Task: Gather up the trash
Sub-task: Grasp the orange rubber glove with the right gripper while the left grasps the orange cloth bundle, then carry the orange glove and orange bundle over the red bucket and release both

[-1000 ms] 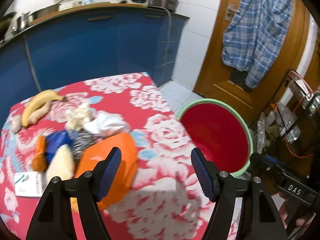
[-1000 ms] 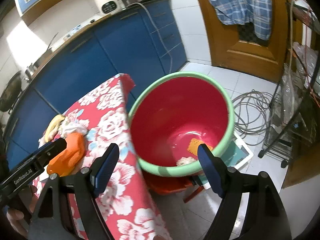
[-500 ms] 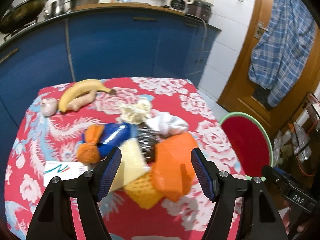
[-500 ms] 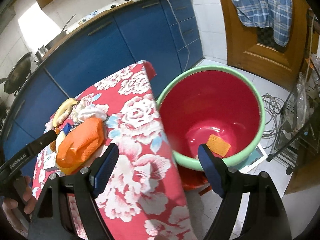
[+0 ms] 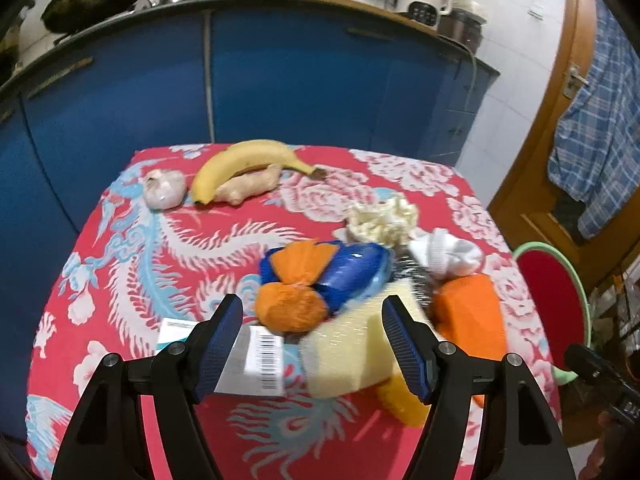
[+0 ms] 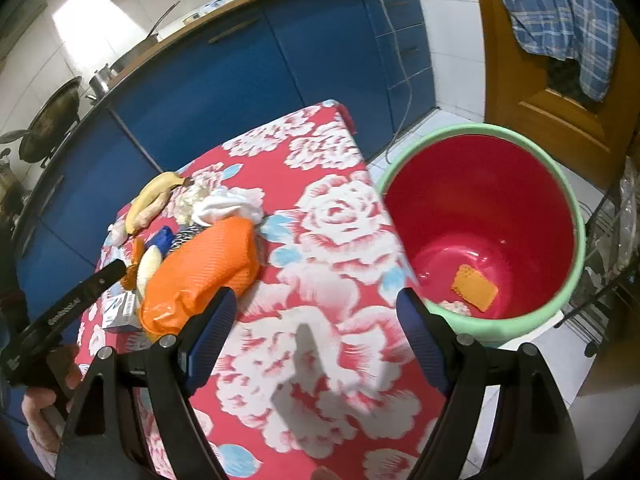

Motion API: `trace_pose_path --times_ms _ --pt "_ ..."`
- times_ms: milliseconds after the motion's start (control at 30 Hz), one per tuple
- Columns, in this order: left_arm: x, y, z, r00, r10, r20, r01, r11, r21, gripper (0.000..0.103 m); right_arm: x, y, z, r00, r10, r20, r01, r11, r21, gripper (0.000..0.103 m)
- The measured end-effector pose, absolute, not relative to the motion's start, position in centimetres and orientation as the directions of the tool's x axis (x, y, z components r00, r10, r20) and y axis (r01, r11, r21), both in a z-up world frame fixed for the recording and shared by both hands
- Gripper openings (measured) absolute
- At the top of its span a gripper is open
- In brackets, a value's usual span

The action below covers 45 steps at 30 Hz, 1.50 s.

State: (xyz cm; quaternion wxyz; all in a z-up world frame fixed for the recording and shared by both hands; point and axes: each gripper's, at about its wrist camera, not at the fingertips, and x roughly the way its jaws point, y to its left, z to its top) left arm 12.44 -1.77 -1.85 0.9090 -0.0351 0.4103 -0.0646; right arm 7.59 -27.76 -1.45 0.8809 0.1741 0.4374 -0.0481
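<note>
Trash is sliding toward the middle of my left view as I am swinging my left claw (image 5: 312,346) away from the green-rimmed red bucket (image 6: 484,236) toward the pile. Both claws are gaping empty, my right claw (image 6: 314,344) hovering over the floral surface (image 6: 332,216). The pale yellow sponge (image 5: 348,350) is lying between my left fingers.

Under both tongs lies a matt printed cloth tablecloth (image 5: 168,240). Between the left tongs' fingers sits a porous yellow sponge (image 5: 348,352) beside a paper barcoded box (image 5: 256,360). Right of the right tongs stands a glossy, smooth plastic bucket (image 6: 480,216).
</note>
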Motion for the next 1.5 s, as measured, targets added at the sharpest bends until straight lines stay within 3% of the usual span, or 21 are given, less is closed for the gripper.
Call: trace_pose_path --times_ms 633,800,833,1000,1267,1367,1500 --pt "14.8 0.2 -4.3 0.623 -0.200 -0.756 0.081 0.978 -0.192 0.069 13.4 -21.8 -3.4 0.557 0.146 -0.817 0.099 0.966 0.240 0.082" --pt "15.4 0.6 -5.2 0.597 -0.217 -0.772 0.076 0.974 -0.215 0.052 14.4 -21.2 -4.5 0.531 0.144 -0.835 0.097 0.968 0.229 0.081" --pt "15.5 0.6 -5.4 0.592 -0.222 -0.775 0.077 0.973 -0.220 0.046 14.4 -21.2 -4.7 0.527 0.147 -0.837 0.095 0.969 0.230 0.079" --pt "15.6 0.6 -5.6 0.591 -0.224 -0.775 0.081 0.972 -0.219 0.037 14.6 -20.9 -5.3 0.509 0.165 -0.845 0.076 0.969 0.235 0.064" --pt "14.6 0.6 -4.3 0.617 -0.239 -0.750 0.099 0.969 -0.227 0.035 14.1 -20.7 -5.1 0.515 0.207 -0.832 0.044 0.963 0.267 0.018" --pt "13.9 0.3 -3.3 0.628 -0.255 -0.735 0.116 0.965 -0.235 0.035 13.7 -21.0 -4.6 0.539 0.196 -0.820 0.050 0.964 0.263 0.010" --pt "13.1 -0.3 -2.0 0.641 -0.280 -0.715 0.145 0.958 -0.246 0.035 12.9 -21.6 -3.8 0.567 0.183 -0.803 0.059 0.964 0.261 0.007"
